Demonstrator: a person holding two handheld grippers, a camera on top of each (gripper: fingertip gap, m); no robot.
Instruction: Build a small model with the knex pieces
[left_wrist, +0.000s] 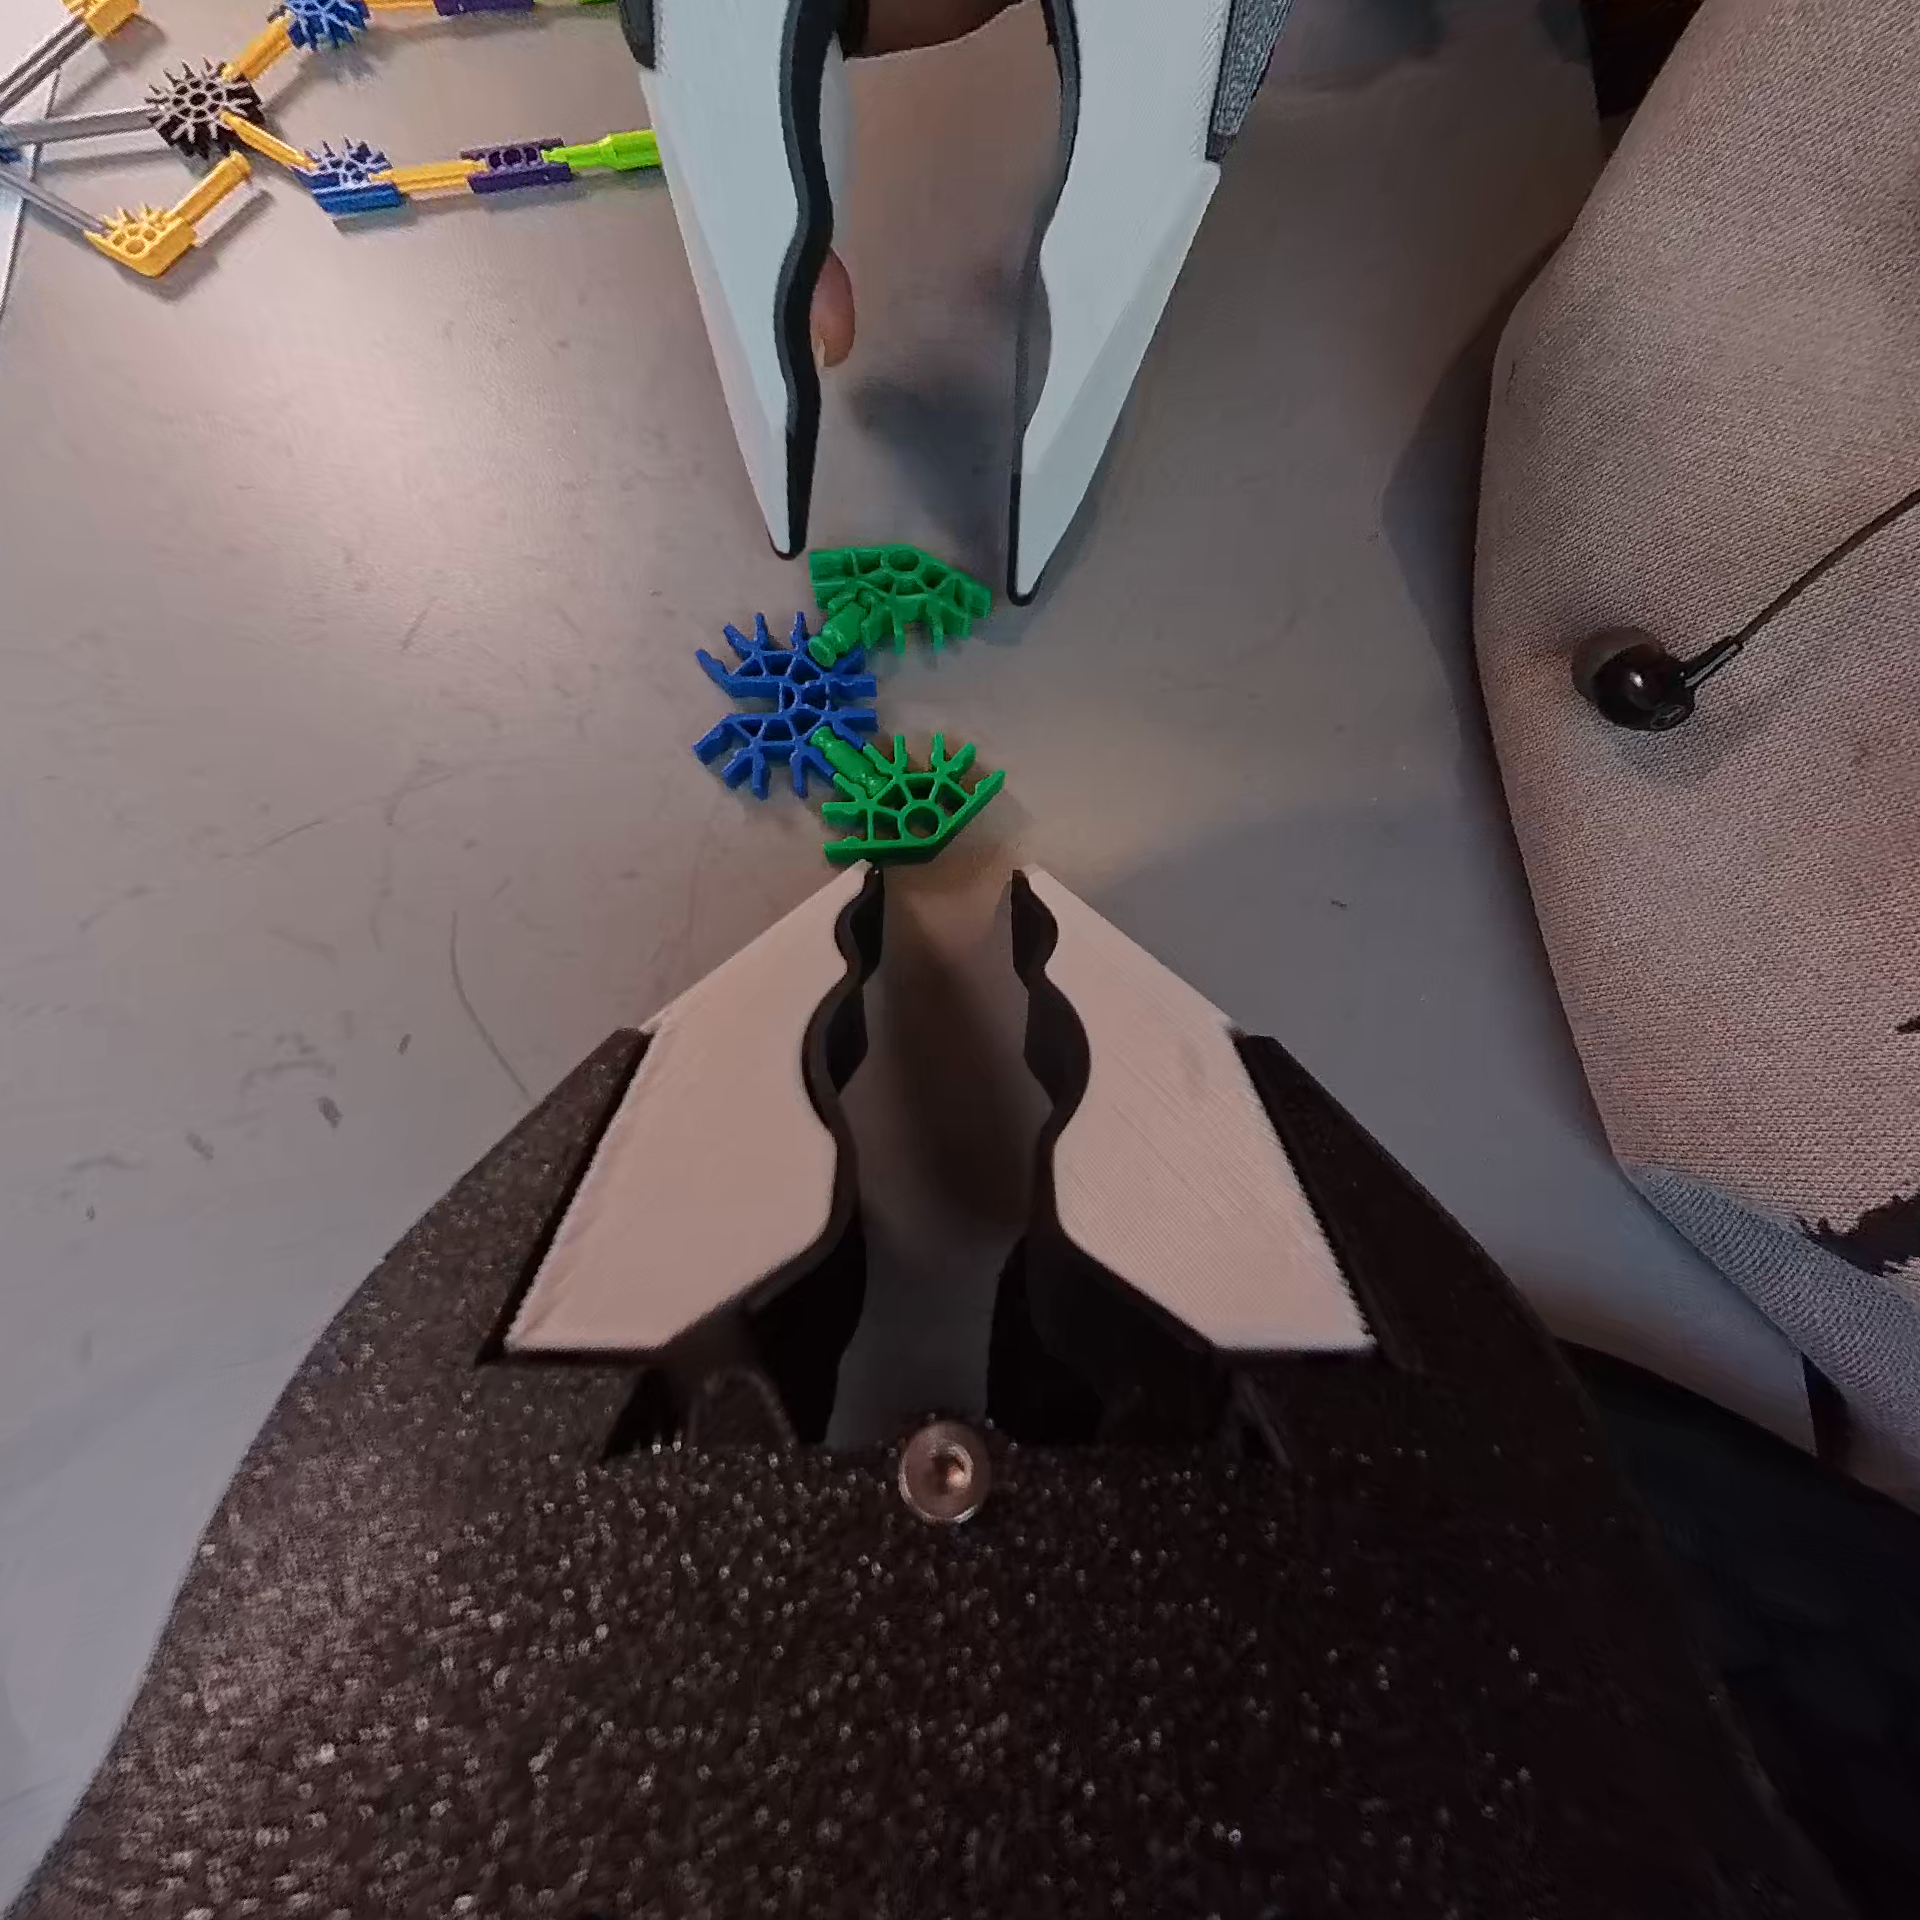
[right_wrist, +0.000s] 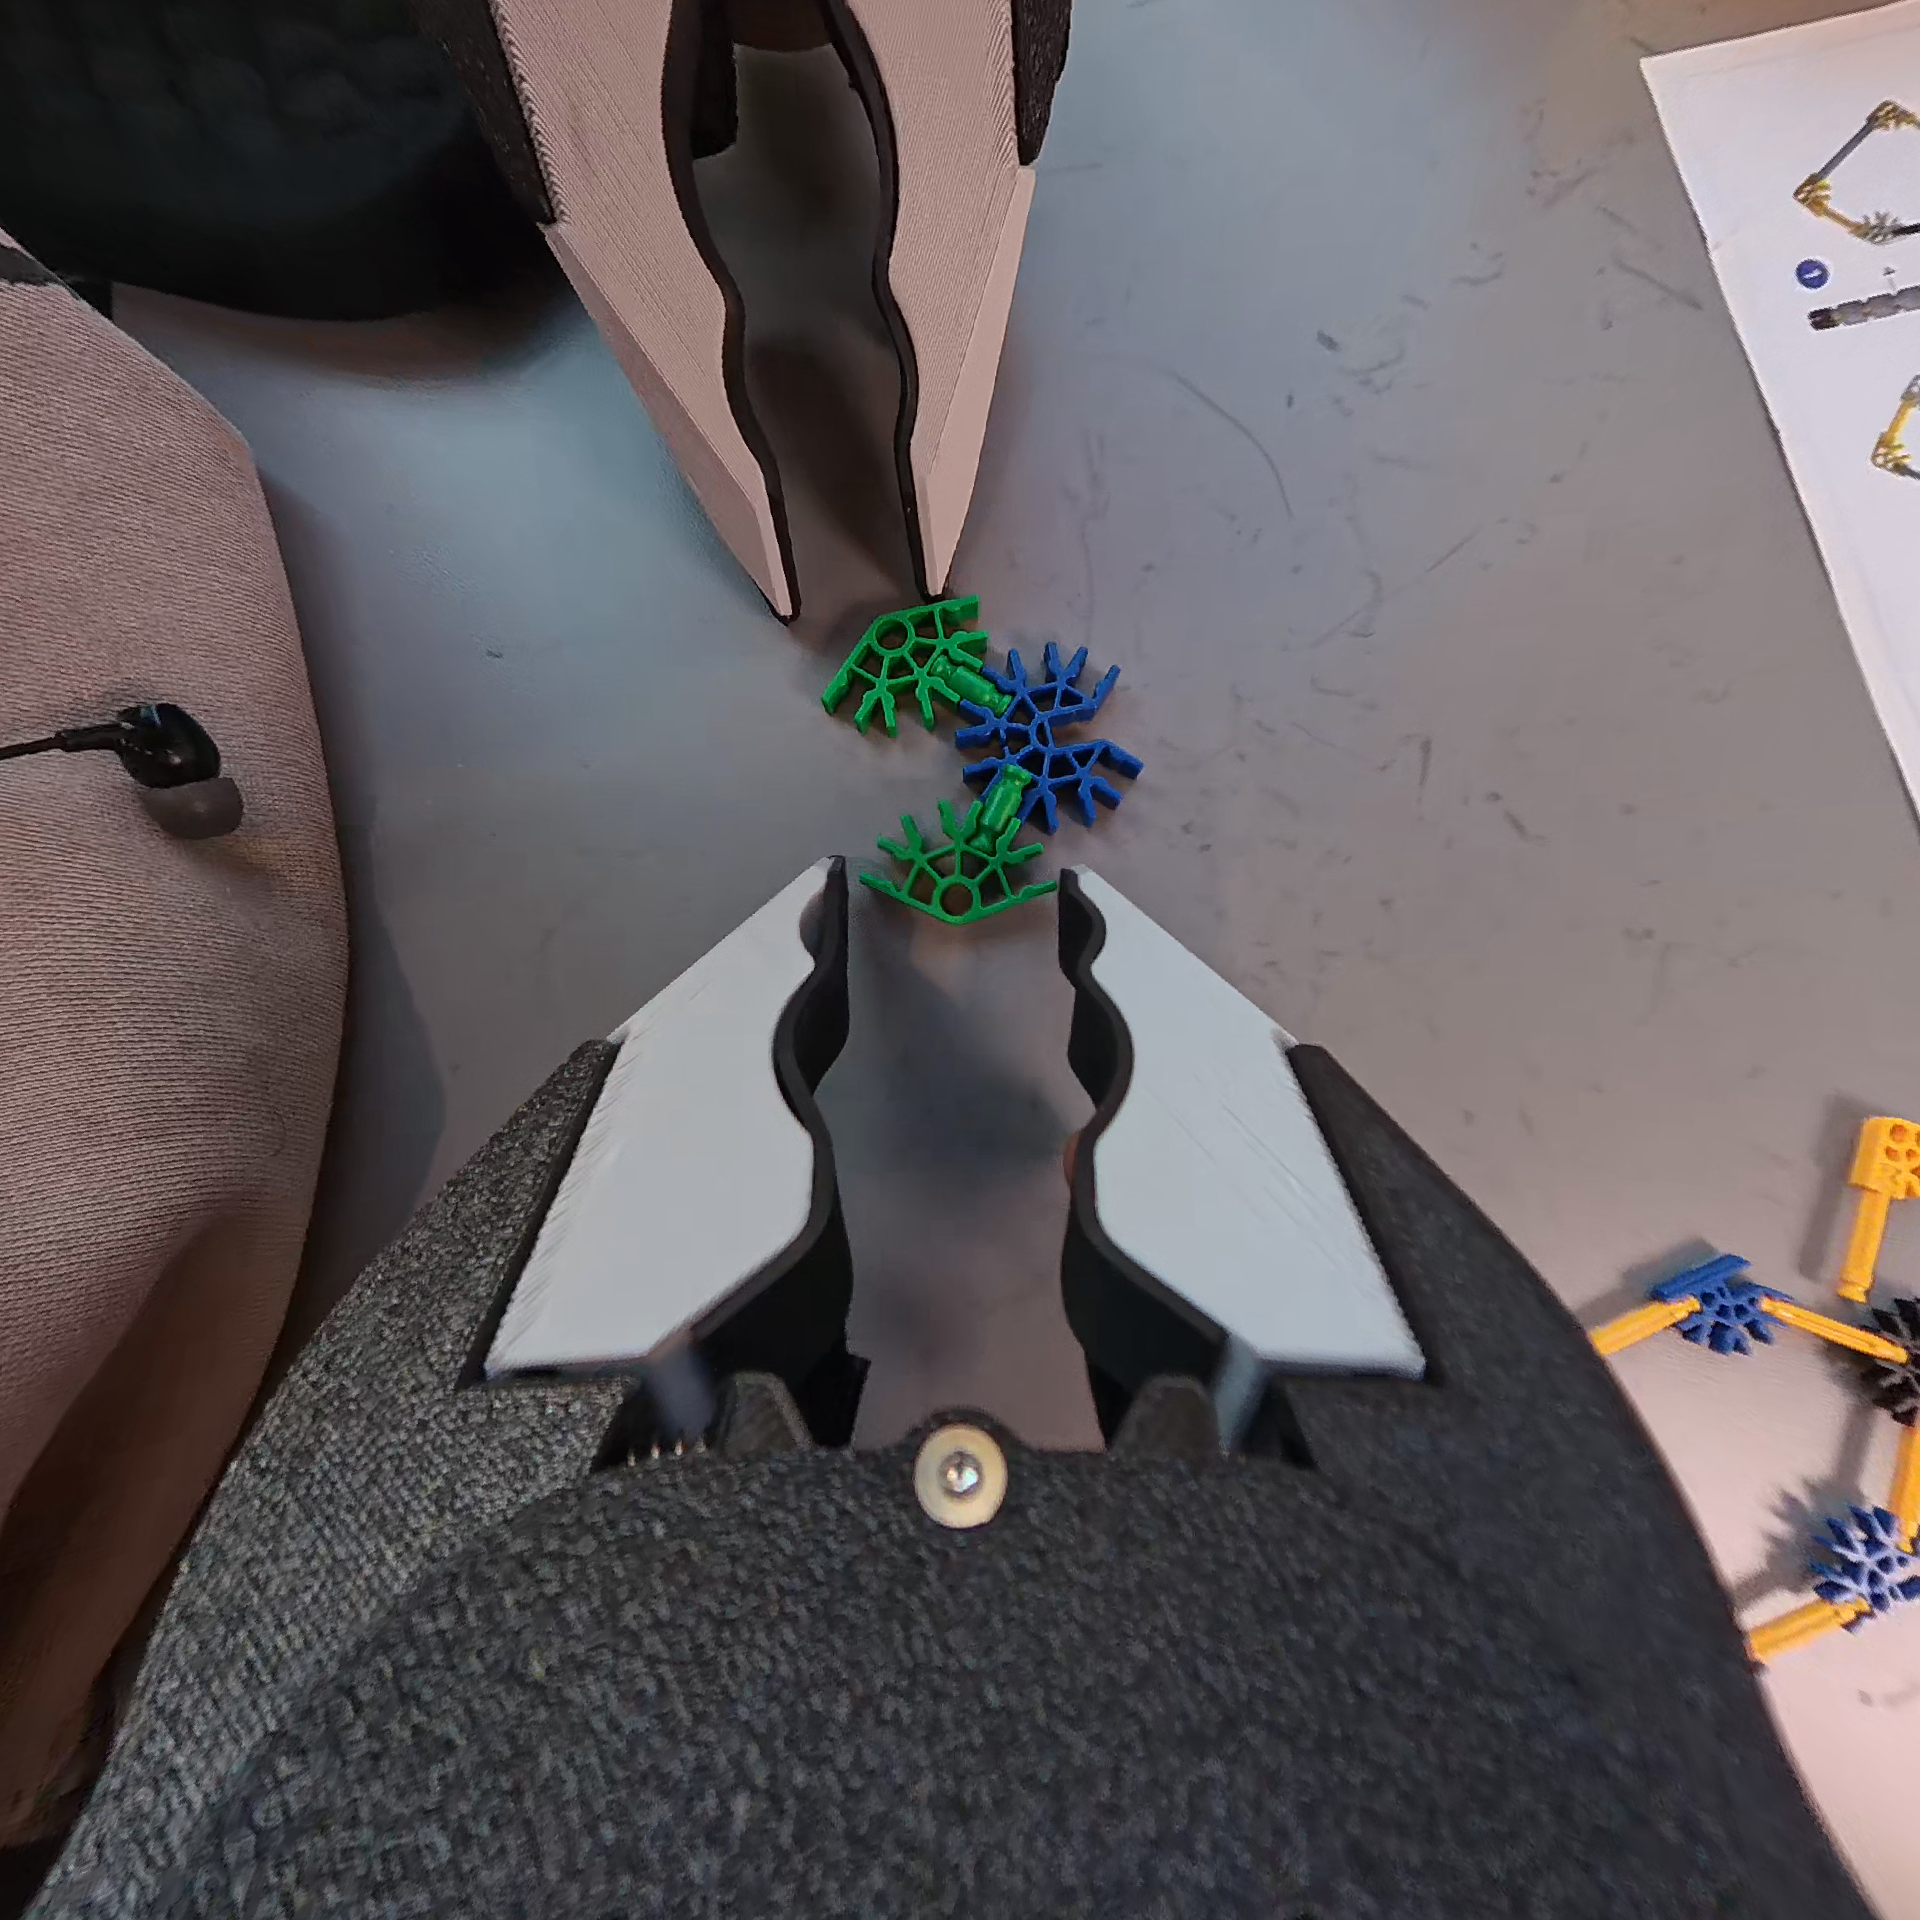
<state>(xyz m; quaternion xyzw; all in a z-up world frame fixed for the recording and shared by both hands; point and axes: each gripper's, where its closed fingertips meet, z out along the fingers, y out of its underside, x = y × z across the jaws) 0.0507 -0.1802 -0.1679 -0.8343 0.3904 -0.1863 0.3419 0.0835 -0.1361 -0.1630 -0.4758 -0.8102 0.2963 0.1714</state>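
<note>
Grey table (left_wrist: 312, 727): both grippers open, empty.

We see a grey table top (left_wrist: 312, 727) filling both views, its matte surface marked with scuffs, fine scratches and small dark specks. Light is diffuse; shadows on it are soft, with a mild sheen near the centre. We note a pinkish-beige fabric cushion or garment (right_wrist: 125, 727) at one table edge, with a black earbud (left_wrist: 1626, 681) on a thin cable resting on it. A white printed sheet (right_wrist: 1808, 343) lies flat at the far edge.
</note>
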